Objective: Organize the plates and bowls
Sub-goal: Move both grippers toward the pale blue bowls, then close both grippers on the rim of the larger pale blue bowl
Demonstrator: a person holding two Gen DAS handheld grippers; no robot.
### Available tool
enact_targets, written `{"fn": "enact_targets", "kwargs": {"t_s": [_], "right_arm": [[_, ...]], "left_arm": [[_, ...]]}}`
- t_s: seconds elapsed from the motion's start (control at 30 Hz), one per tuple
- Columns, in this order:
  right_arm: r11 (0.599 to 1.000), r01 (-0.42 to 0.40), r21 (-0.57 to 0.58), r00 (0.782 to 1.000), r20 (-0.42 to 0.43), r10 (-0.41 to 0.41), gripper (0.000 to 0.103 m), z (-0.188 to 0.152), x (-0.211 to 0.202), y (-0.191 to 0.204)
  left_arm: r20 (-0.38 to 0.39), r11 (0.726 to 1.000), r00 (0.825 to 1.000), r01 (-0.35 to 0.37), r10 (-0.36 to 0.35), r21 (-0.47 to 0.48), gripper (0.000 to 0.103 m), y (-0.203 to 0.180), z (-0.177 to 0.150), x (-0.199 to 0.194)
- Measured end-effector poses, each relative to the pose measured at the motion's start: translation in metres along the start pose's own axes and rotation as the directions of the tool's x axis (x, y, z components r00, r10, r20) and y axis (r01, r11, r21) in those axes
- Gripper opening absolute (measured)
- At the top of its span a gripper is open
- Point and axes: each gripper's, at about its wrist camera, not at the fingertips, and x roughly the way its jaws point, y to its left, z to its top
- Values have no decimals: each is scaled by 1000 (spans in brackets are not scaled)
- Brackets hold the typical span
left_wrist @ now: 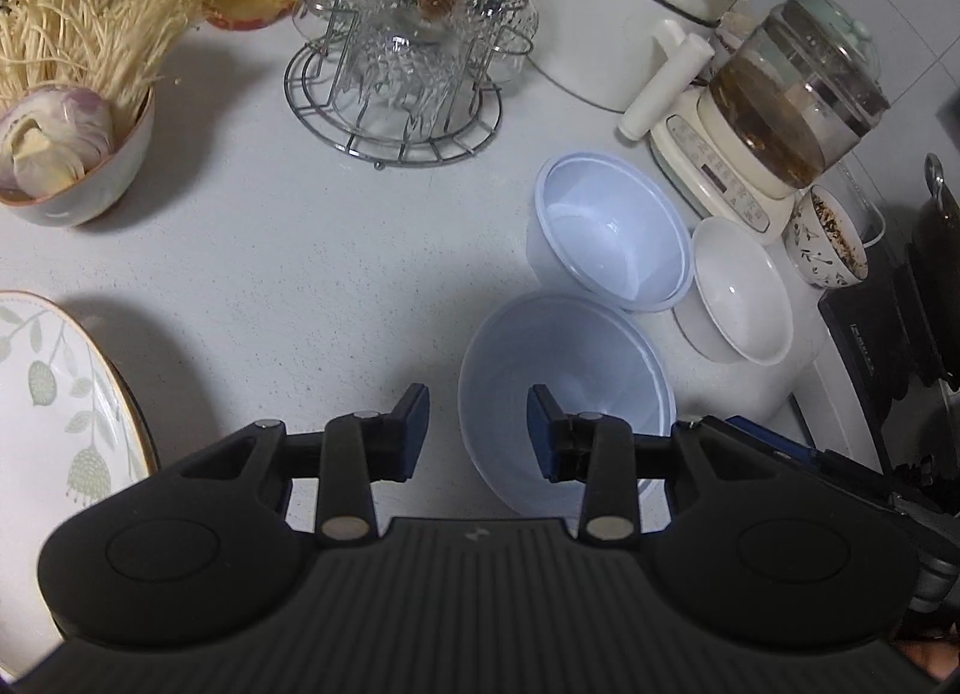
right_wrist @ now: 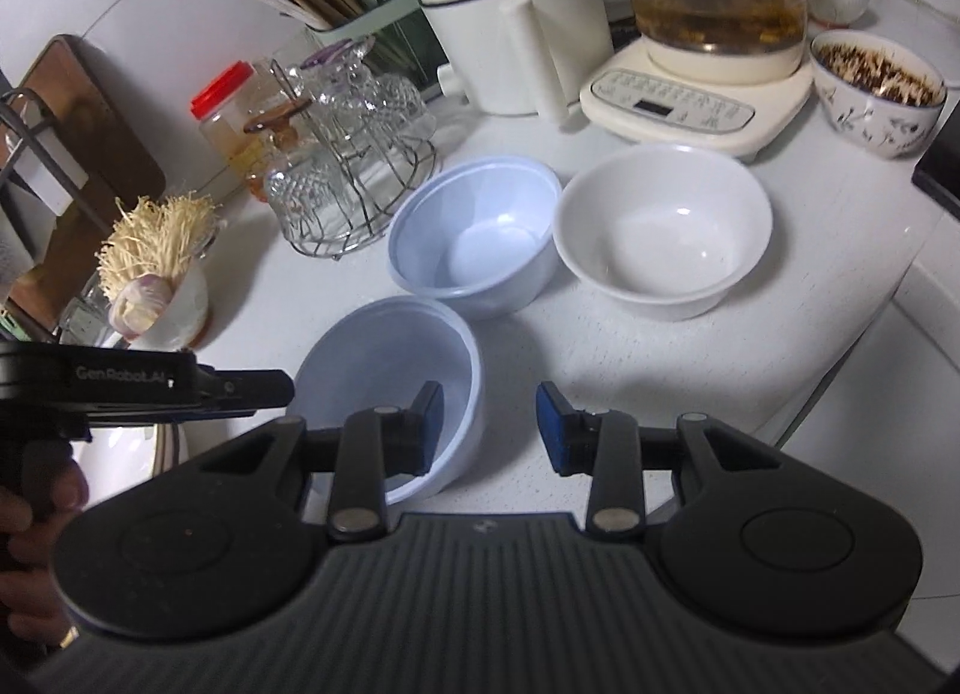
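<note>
Two pale blue plastic bowls and a white bowl stand on the white counter. In the left wrist view my left gripper [left_wrist: 478, 431] is open, its jaws straddling the left rim of the near blue bowl [left_wrist: 576, 352]. Behind it are the second blue bowl [left_wrist: 612, 232] and the white bowl [left_wrist: 741, 289]. A leaf-patterned plate [left_wrist: 54, 394] lies at the left edge. In the right wrist view my right gripper [right_wrist: 490, 429] is open, straddling the right rim of the near blue bowl [right_wrist: 384, 358]. The second blue bowl [right_wrist: 474, 232] and white bowl [right_wrist: 660, 232] stand beyond. The left gripper [right_wrist: 264, 388] shows at left.
A wire rack of glass cups [left_wrist: 396, 64], a bowl of enoki mushrooms [left_wrist: 72, 154], a glass kettle on a cream base [left_wrist: 774, 112], a white jug [right_wrist: 516, 34] and a patterned bowl of tea leaves [right_wrist: 876, 94] crowd the back. The counter edge [right_wrist: 852, 346] runs at right.
</note>
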Motion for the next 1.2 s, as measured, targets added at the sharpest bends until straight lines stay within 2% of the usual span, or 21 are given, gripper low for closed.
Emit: {"fn": "enact_targets", "kwargs": {"t_s": [0.13, 0.23, 0.37, 0.7, 0.9, 1.1, 1.2], "right_arm": [[1000, -7, 1, 1000, -9, 7, 37, 0, 8, 0], [999, -33, 14, 999, -30, 33, 30, -1, 14, -1], [996, -81, 32, 995, -57, 83, 30, -3, 18, -1], [989, -147, -29, 985, -97, 144, 29, -5, 22, 15], [977, -198, -79, 975, -118, 188, 29, -8, 25, 34], [971, -211, -111, 969, -151, 194, 29, -14, 35, 48], [972, -201, -121, 971, -157, 181, 29, -15, 36, 52]], "left_arm": [[-30, 1000, 1000, 2, -2, -17, 28, 0, -1, 9], [-38, 1000, 999, -2, 1, -13, 20, -1, -4, 13], [-41, 999, 999, 7, -9, -39, 15, 0, -8, 13], [-19, 995, 1000, -20, 18, -99, 14, 18, -21, -6], [9, 988, 998, -57, 58, -144, 14, 35, -36, -24], [19, 982, 996, -88, 92, -168, 14, 49, -47, -30], [41, 974, 994, -86, 97, -211, 15, 58, -52, -35]]}}
